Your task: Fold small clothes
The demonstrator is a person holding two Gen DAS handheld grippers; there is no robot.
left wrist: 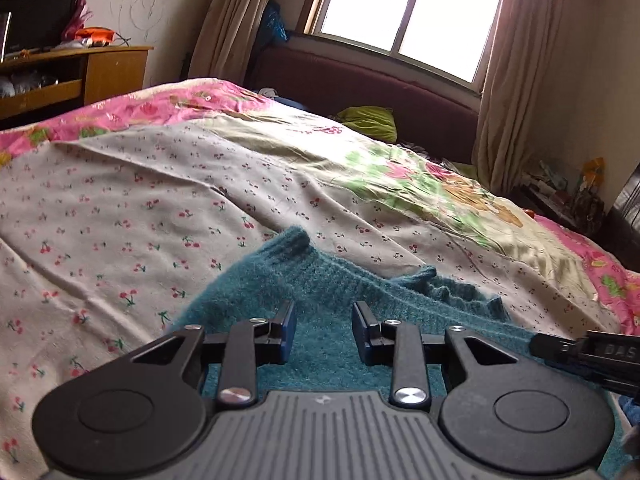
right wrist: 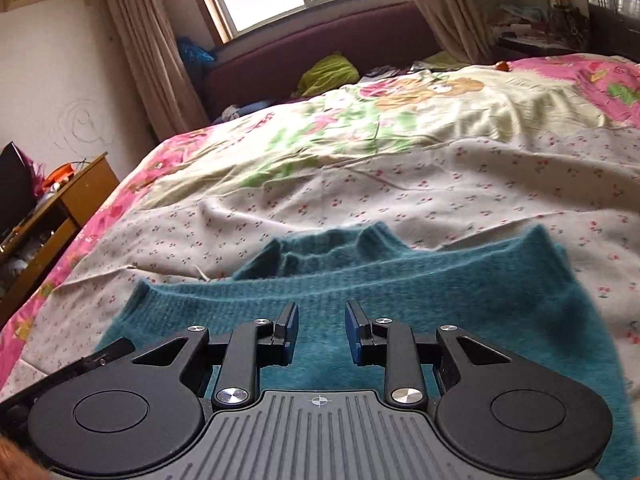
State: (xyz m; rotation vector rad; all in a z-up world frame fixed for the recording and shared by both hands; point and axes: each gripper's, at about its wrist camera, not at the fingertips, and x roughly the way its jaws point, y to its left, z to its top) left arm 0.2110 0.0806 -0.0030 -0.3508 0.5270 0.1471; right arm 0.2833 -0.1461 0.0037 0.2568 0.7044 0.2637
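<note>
A teal knitted sweater [left wrist: 316, 276] lies flat on the bed, its ribbed cuff pointing away and its collar bunched to the right. My left gripper [left wrist: 324, 314] hovers just over its near part, open, with only the knit showing between the blue pads. In the right wrist view the same sweater [right wrist: 440, 292] spreads wide, the collar [right wrist: 320, 248] at the far edge. My right gripper [right wrist: 322, 316] stands open above it with nothing between its fingers. Each gripper's black side shows at the edge of the other's view.
The bed carries a cherry-print sheet [left wrist: 140, 208] and a pink floral quilt [left wrist: 400, 168]. A maroon headboard [left wrist: 360, 84] and a green cloth [left wrist: 368, 120] sit under the window. A wooden cabinet [left wrist: 100, 72] stands at the left, a cluttered nightstand [right wrist: 536, 36] at the right.
</note>
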